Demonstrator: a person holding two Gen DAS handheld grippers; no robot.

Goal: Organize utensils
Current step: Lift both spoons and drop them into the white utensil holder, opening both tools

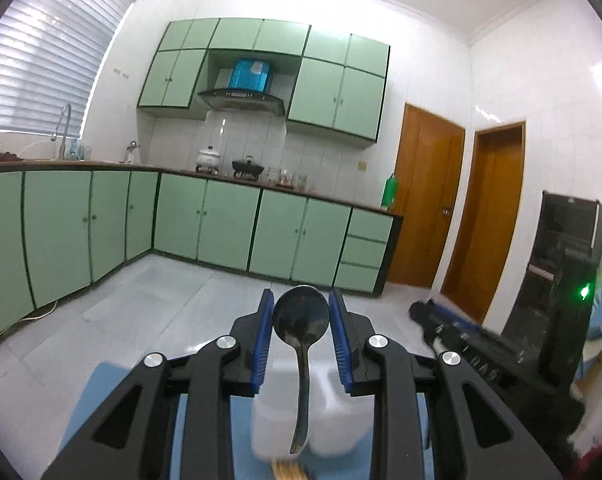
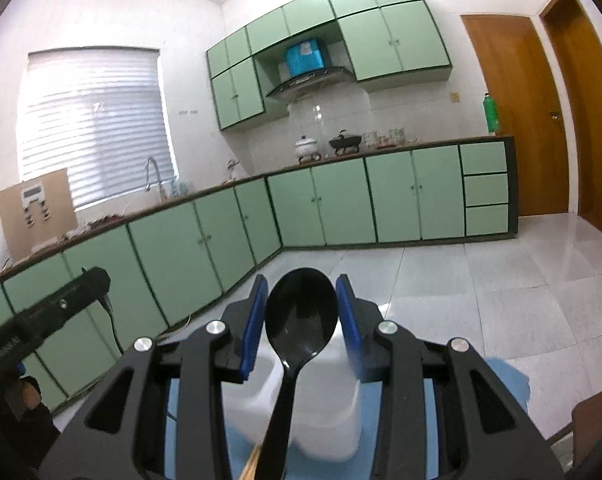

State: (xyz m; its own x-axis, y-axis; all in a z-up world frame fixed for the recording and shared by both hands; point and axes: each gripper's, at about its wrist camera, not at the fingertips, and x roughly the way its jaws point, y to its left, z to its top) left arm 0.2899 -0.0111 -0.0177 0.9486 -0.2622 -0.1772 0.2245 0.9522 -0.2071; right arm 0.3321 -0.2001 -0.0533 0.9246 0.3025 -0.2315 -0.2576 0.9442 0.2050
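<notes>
In the left wrist view my left gripper (image 1: pixel 300 300) holds a dark metal spoon (image 1: pixel 301 320) upright, bowl up, its blue pads against the bowl's sides. Its handle hangs down over a white compartmented holder (image 1: pixel 333 412) on a blue mat (image 1: pixel 89 392). In the right wrist view my right gripper (image 2: pixel 302 286) holds a black plastic spoon (image 2: pixel 301 316) the same way, bowl up, above the white holder (image 2: pixel 325 420). Wooden chopstick tips (image 1: pixel 287 472) show at the bottom edge. Each gripper shows at the side of the other's view.
A kitchen with green cabinets (image 1: pixel 229 224) and a tiled floor (image 2: pixel 481 300) lies beyond the table. The right gripper's body (image 1: pixel 481 348) is at the right in the left view. The left gripper's body (image 2: pixel 41 312) is at the left in the right view.
</notes>
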